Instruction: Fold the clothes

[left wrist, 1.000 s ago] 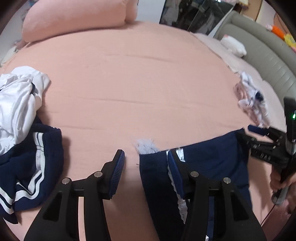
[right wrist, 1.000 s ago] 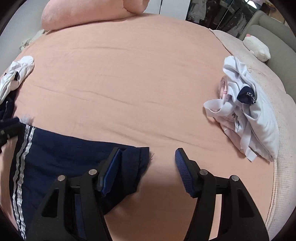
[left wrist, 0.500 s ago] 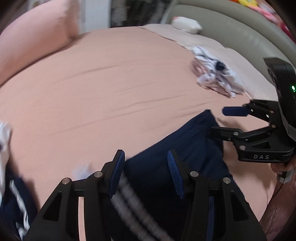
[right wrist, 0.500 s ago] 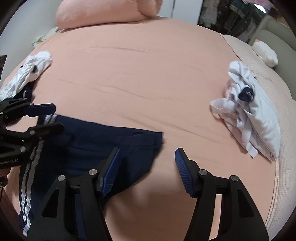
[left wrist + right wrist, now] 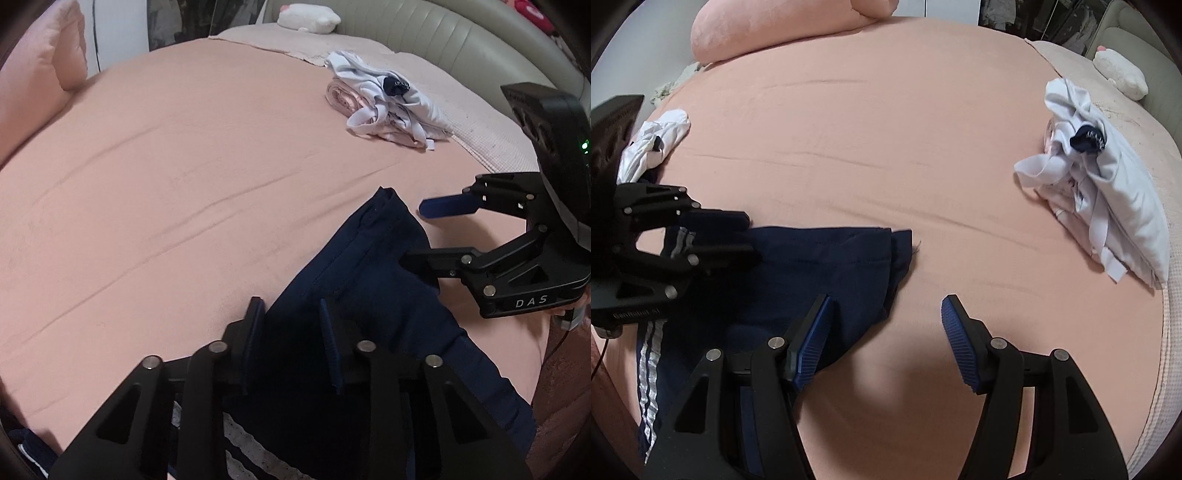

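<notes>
The bed [image 5: 849, 140] has a smooth pink sheet with a few small wrinkles. A pair of dark blue shorts [image 5: 820, 266] with white stripes down the side lies flat on the near part. A messy heap of white and light pink clothes [image 5: 1100, 199] sits near the right edge, where a pale bumpy blanket [image 5: 480, 125] covers the bed. Another little pile of white clothes [image 5: 661, 140] lies at the left edge. A big pink pillow [image 5: 768, 26] rests at the far end. A small white soft toy [image 5: 1119, 74] lies at the far right corner.
</notes>
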The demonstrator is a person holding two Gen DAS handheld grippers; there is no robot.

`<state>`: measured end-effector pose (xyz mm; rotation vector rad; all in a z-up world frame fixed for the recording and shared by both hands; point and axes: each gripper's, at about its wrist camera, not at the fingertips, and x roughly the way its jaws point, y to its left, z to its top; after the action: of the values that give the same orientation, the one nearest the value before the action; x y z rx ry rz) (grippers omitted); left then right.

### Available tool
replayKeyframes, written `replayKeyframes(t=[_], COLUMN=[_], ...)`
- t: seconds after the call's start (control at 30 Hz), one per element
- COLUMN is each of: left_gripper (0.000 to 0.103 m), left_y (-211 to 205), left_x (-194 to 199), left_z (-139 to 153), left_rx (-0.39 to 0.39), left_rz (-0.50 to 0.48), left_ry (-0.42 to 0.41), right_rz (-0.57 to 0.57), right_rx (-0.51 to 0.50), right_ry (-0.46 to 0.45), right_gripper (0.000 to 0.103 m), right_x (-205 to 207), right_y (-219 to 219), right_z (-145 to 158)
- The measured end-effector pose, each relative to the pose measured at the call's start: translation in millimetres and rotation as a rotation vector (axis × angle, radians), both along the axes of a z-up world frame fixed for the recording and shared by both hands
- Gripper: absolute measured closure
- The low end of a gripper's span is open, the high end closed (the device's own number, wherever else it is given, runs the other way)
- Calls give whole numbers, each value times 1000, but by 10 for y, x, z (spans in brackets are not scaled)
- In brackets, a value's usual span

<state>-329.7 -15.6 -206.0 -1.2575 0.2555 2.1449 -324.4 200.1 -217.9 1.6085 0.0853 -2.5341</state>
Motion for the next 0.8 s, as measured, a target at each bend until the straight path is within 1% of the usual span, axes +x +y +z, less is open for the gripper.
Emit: replayKeyframes(t=[0.07, 0.3, 0.33, 0.37, 0.4, 0.47, 0.53, 0.63, 0.7, 0.73, 0.8], left_gripper=[81, 81, 84, 92, 95, 96, 96, 96, 96, 96, 95], left_y=[-40, -130, -128, -125, -117, -104, -129, -162, -202, -225, -331], left_x=[40, 136, 144, 149, 133, 99, 43, -48, -81, -97, -94], left_z=[34, 97, 109, 120, 121, 120, 84, -6, -31, -36, 50], left_rx=[13, 7, -1, -8, -11, -19, -28, -45, -51, -51, 1], left_rz=[-8, -20, -15, -10, 1, 24, 54, 104, 139, 158, 200], left_ry=[9, 22, 40, 56, 65, 82, 78, 62, 57, 54, 47], right_rz=[-5, -20, -26, -32, -38, -43, -50, -64, -84, -96, -124], right_rx=[-12, -19, -23, -28, -32, -22, -10, 6, 32, 23, -19], right_ry=[-5, -13, -9, -4, 2, 9, 17, 56, 73, 74, 82], right_gripper=[40, 40, 40, 40, 40, 40, 40, 40, 40, 38, 38], right_x=[8, -86, -94, -101, -109, -135, -165, -233, -291, -325, -350], right_y=[2, 12, 3, -8, -19, -38, -38, -85, -109, -90, -41], right_z=[-16, -24, -17, -11, -5, -1, -9, -21, -113, -150, -160])
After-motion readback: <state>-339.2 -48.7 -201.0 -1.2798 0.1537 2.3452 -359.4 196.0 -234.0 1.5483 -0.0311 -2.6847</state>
